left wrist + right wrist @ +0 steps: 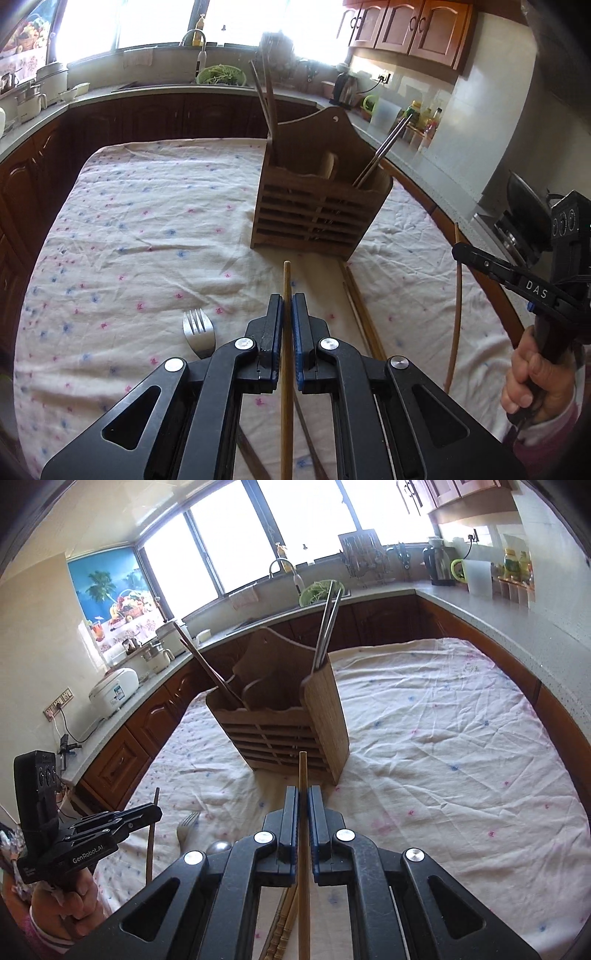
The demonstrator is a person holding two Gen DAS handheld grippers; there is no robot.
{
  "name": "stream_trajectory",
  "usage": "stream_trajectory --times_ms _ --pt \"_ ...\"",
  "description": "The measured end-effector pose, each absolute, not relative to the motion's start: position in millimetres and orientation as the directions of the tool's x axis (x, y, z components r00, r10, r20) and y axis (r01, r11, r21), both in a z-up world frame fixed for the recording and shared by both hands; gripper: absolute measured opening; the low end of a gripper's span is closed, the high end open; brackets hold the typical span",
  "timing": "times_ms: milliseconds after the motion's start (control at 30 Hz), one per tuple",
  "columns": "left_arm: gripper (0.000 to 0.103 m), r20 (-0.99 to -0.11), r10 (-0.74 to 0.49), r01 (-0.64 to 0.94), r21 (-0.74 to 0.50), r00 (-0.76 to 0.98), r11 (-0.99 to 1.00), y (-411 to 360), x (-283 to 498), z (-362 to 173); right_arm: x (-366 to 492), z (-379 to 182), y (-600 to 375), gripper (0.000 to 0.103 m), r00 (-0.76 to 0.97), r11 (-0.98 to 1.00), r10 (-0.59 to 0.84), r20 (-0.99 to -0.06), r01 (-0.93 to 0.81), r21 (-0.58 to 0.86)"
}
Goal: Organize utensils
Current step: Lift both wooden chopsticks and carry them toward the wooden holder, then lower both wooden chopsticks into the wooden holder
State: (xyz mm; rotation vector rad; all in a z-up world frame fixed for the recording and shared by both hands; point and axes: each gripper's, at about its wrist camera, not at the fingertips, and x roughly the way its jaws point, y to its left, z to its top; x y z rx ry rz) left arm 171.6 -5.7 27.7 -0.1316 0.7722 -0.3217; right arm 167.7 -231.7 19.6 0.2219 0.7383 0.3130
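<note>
On our left we see a fork (198, 330) lying on the flowered cloth (147, 229) that covers the counter, and just beside it our left tool (287, 314) is clenched on a wooden chopstick (286, 280) whose tip points toward the wooden utensil holder (321, 206). The holder stands upright on the cloth, with dark chopsticks (267, 96) in its left compartment and metal chopsticks (384, 147) in its right one. On our right, the right tool (303, 806) grips another wooden chopstick (303, 771), close to the holder's slatted front.
</note>
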Motion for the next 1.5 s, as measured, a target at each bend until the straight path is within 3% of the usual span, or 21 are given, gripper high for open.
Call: stream_trajectory --times_ms 700,1500 --pt "0.005 -0.515 -0.365 0.263 -0.261 0.776 0.929 13.4 120.5 86.9 122.7 78.1 -235.2 0.005 0.792 0.931 0.351 -0.5 -0.238 0.277" --pt "0.005 -0.457 -0.357 0.251 -0.277 0.814 0.927 24.8 130.4 105.3 129.5 90.9 -240.7 0.005 0.818 0.932 0.341 -0.463 -0.228 0.282"
